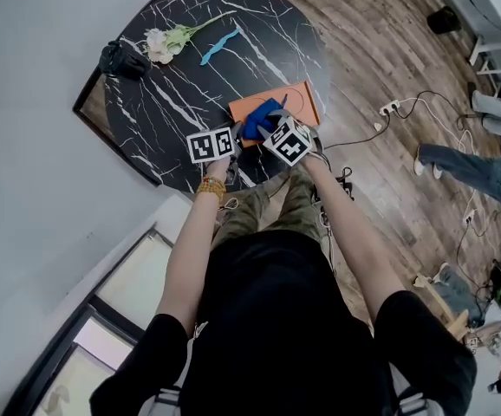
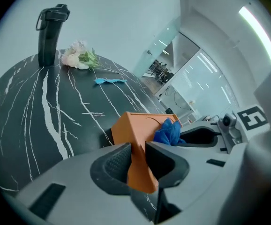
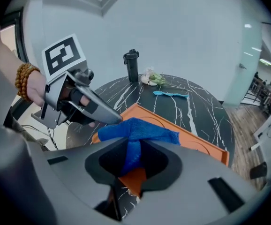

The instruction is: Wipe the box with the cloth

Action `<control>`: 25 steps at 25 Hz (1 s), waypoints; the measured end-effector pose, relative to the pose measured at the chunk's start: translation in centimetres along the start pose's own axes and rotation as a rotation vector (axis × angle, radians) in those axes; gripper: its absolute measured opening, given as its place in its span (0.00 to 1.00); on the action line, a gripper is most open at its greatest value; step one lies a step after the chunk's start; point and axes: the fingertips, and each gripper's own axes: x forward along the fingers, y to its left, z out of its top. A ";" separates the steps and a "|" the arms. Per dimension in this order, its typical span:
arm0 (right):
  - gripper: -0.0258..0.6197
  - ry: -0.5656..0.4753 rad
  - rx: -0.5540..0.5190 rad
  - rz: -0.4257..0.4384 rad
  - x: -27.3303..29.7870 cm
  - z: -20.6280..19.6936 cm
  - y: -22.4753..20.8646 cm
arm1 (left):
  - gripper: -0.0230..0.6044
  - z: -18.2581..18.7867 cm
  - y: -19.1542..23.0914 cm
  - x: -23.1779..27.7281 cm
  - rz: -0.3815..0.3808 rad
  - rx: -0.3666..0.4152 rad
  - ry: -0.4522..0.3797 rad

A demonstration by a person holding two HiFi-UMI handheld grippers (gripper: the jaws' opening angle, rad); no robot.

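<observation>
Box (image 1: 301, 99), orange, flat: at near edge of worktop (image 1: 190, 76) (round, black marble). Cloth (image 1: 259, 118), blue: on the box's near end, pinched in the closed right tool (image 3: 134, 146). Left tool (image 2: 136, 146): jaws clamped on 1 box corner.

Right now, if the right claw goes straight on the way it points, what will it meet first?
Probably the box: the right claw, shut on the cloth, points down at its orange top just ahead. How near is unclear.
</observation>
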 end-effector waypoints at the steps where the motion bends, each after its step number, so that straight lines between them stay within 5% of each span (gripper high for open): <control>1: 0.15 0.004 -0.017 -0.004 -0.1 -0.1 0.2 | 0.19 0.0 -0.1 0.2 0.010 0.018 0.013; 4: 0.15 0.031 -0.072 0.005 -0.6 -0.6 1.6 | 0.21 0.0 0.0 0.5 0.033 0.041 0.034; 9: 0.15 0.077 -0.098 0.028 -1.5 -3.3 3.6 | 0.22 0.4 0.1 1.1 -0.003 -0.029 0.023; 12: 0.16 0.062 -0.027 0.016 -2.6 -4.3 4.2 | 0.22 -0.2 0.5 0.7 0.006 -0.008 0.038; 15: 0.15 -0.034 0.046 -0.060 -4.0 -1.3 1.7 | 0.22 -0.5 0.4 0.7 -0.001 -0.028 0.031; 20: 0.16 0.010 -0.081 -0.078 2.0 4.2 -2.9 | 0.22 0.0 0.5 0.6 0.017 -0.047 0.042; 25: 0.16 0.099 -0.181 -0.032 2.5 3.4 -4.4 | 0.22 -0.1 0.1 1.0 0.027 -0.071 0.046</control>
